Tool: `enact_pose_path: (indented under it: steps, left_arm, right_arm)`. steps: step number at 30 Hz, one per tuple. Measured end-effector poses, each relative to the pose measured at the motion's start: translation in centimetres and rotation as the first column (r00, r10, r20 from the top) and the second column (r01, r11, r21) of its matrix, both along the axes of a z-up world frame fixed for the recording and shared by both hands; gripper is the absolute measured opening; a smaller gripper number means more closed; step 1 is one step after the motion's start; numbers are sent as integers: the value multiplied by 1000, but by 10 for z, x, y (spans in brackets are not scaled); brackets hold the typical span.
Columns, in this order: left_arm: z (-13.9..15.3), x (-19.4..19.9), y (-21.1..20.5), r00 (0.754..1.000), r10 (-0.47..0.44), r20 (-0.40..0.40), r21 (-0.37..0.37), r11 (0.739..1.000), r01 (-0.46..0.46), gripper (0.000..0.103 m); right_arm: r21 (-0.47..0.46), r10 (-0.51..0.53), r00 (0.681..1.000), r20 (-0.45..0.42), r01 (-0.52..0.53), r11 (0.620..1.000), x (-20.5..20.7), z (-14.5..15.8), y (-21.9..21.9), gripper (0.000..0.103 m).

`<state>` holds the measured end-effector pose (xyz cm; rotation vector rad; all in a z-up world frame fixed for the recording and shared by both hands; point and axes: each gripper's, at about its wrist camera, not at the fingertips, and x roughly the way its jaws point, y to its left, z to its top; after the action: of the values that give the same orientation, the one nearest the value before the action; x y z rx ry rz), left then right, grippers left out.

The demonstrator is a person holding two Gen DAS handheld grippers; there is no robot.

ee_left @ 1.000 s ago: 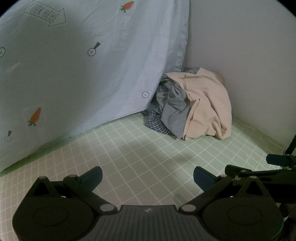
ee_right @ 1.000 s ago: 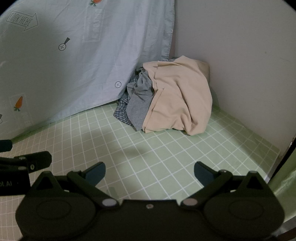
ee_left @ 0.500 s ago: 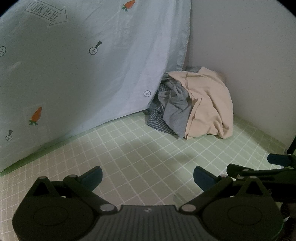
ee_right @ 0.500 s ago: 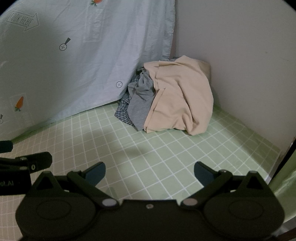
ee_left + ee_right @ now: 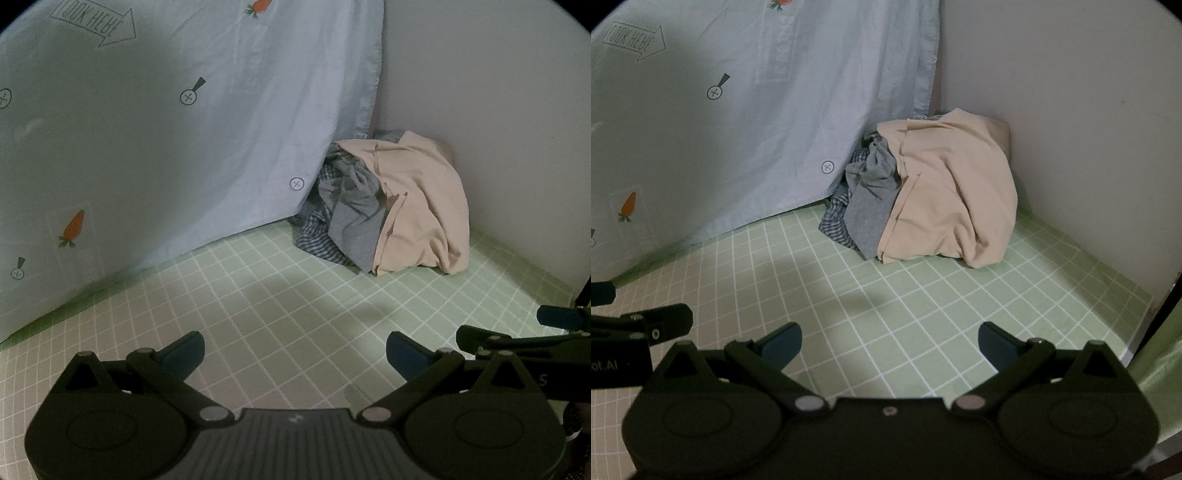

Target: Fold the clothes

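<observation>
Both tools point(image 5: 295, 352) point(image 5: 889, 343) short of clothes pile point(image 5: 923, 192)

Beige garment point(image 5: 945, 192), green gridded tablecloth point(image 5: 923, 295)

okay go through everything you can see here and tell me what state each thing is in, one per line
Left gripper: open, empty.
Right gripper: open, empty.
Beige garment: crumpled, unfolded, topping the corner pile.
Grey garment: bunched beside it.
Checked garment: crumpled at the bottom.
Blue sheet: hanging.

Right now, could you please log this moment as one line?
left tool open | right tool open | clothes pile in corner, untouched | green grid cloth bare
</observation>
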<state>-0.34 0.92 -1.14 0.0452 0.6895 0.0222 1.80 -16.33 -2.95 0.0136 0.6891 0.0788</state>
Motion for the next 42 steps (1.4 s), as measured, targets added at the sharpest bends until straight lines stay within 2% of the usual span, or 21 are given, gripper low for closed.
enact_pose_path:
  steps: [29, 42]
  left_arm:
    - [1, 4, 0, 1000, 1, -19, 1, 1000, -1, 103]
    - [-2, 29, -14, 998, 48, -36, -6, 999, -49, 103]
  right_arm:
    - [9, -3, 1000, -9, 3, 1000, 3, -1, -5, 103]
    - [25, 10, 1000, -11, -10, 1000, 30, -1, -23, 103]
